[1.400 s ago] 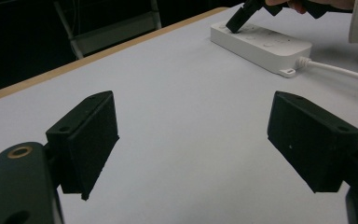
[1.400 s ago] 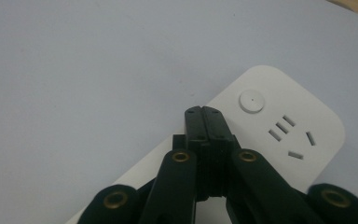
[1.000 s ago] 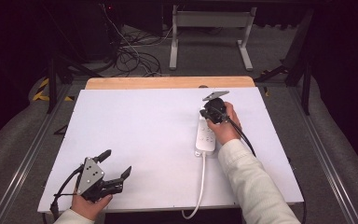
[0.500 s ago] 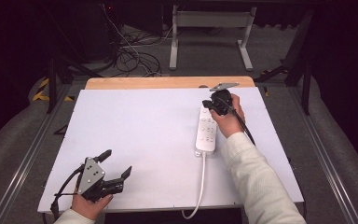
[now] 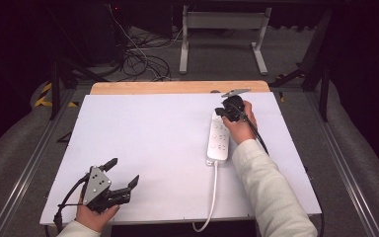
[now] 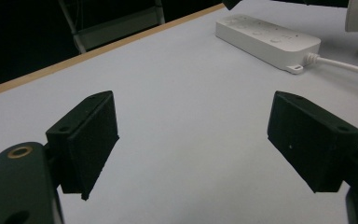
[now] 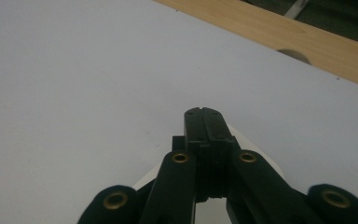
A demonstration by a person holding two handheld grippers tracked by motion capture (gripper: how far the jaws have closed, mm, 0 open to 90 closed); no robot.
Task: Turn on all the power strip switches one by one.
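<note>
The right gripper (image 5: 225,109), jaws pressed together on nothing, hangs over the far end of the power strip (image 5: 218,139), hiding that end. The strip lies on the table (image 5: 153,138); its cord (image 5: 211,197) drops off the near edge. The left gripper (image 5: 123,177) rests near the front-left corner, jaws wide apart.

one power strip (image 5: 218,138), two claws, left claw (image 5: 123,174), right claw (image 5: 222,109), one table (image 5: 143,143)

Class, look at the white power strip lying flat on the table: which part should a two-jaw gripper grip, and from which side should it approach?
Probably across the narrow width of the power strip, near its middle, coming from above. It lies flat, long and slim, so its two long side walls give parallel faces for the jaws. Avoid the near end, where the cord leaves. The open left gripper is free; the right gripper, jaws shut, is over the far end.
</note>
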